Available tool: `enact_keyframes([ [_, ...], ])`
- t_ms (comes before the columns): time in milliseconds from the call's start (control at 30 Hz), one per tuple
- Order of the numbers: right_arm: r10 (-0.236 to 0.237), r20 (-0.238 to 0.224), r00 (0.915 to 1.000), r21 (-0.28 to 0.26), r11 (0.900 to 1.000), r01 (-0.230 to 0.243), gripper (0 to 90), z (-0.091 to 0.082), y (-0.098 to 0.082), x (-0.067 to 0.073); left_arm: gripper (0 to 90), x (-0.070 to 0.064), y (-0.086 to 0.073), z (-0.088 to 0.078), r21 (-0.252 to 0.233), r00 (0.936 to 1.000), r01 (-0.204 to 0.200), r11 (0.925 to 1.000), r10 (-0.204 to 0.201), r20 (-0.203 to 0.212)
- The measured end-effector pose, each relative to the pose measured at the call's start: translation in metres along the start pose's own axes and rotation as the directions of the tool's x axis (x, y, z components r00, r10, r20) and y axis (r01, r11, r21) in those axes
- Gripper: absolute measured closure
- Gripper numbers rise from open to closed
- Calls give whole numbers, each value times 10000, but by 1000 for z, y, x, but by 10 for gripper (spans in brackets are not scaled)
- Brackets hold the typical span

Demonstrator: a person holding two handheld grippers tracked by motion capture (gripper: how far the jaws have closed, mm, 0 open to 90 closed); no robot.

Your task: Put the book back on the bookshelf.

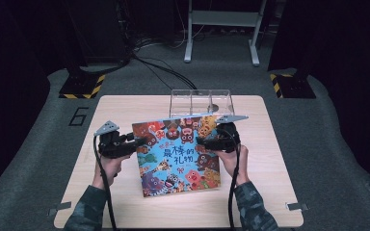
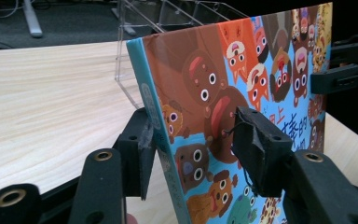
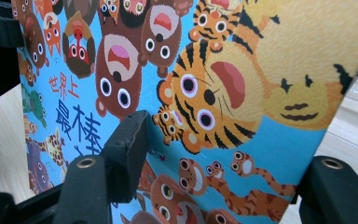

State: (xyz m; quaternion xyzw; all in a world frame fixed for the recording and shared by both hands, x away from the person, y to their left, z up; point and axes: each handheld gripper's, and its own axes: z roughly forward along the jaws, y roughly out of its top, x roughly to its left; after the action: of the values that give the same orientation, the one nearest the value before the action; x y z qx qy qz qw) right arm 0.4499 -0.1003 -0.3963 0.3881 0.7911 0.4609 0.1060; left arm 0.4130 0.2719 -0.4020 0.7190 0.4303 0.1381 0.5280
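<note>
Tabletop of pale wood spreads beneath me, largest of all in the high view, with dark floor around it. On it, near the far edge, stands a clear plastic organiser tray with open compartments. Just in front of that tray I have the picture book, its bright blue cover crowded with cartoon animals and facing up at me; it is tilted, its far edge raised toward the tray and its near edge low over the tabletop.

My left hand-held gripper meets the book at its left edge. In the left gripper view its jaws straddle the spine, one pad against the back, the other pad on the cover, so it is clamped on the book at a middling width.

My right hand-held gripper takes the opposite edge. In the right gripper view one pad lies on the cover, the other jaw is behind the book; I cannot tell whether it presses.
</note>
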Motion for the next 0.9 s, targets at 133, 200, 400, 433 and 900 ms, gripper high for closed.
enact_keyframes([
  [133, 8, -16, 10000, 14, 10000, -8, 398, 1, 1, 0, 549, -1, 0, -1, -74, 9999, 52, 10000, -53, -118],
  [200, -46, -8, 10000, -4, 10000, 46, 397, 1, 2, -1, 561, -2, 0, 0, -165, 9998, 14, 9999, -17, -217],
  [400, -49, 149, 9999, -32, 10000, 49, 374, 1, 4, 2, 578, -3, 1, -3, -162, 9998, -4, 9999, 0, -219],
  [433, -29, 207, 9998, 11, 10000, 29, 370, 1, 4, 2, 581, -3, 1, -4, -159, 9997, -15, 9999, 12, -234],
  [900, -425, 564, 9975, -371, 9983, 447, 314, 0, 10, 9, 628, -9, 7, -16, -236, 9958, -867, 9960, 860, -309],
])
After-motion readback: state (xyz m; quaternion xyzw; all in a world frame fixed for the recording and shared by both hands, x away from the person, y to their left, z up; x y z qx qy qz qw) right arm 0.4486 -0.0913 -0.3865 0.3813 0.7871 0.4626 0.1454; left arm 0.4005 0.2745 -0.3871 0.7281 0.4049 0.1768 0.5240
